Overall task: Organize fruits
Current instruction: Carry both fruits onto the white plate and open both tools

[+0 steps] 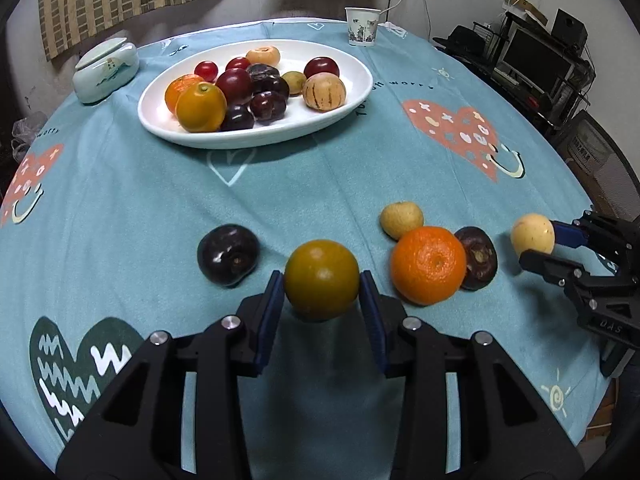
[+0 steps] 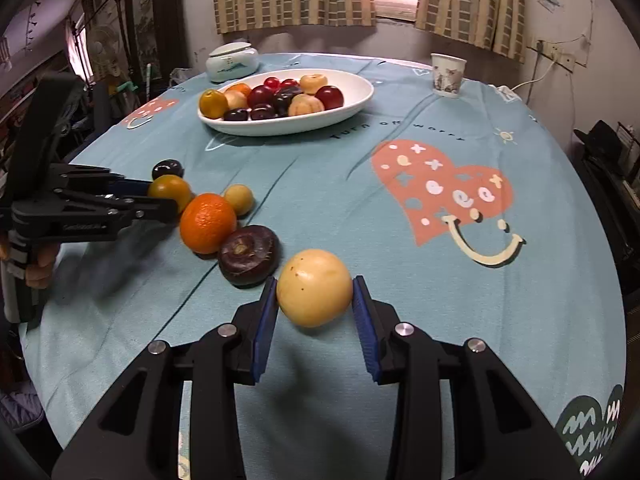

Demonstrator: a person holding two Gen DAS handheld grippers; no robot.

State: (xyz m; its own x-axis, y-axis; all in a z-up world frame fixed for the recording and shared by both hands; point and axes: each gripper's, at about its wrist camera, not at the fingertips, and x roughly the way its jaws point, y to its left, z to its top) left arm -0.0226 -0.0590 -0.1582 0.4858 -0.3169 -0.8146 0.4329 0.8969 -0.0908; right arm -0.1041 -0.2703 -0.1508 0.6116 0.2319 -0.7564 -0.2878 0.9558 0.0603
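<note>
left gripper (image 1: 322,280) clamps a green-yellow fruit (image 1: 322,280) between its pads; right gripper (image 2: 314,288) clamps a pale yellow fruit (image 2: 314,288); orange (image 1: 428,264) just right of the left fingers.

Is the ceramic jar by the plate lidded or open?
Lidded. The ceramic jar has its lid seated flat on top in both wrist views. Contents cannot be told.

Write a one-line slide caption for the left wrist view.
Left gripper clamps a greenish-yellow fruit on the teal tablecloth; white plate of fruit beyond.
</note>
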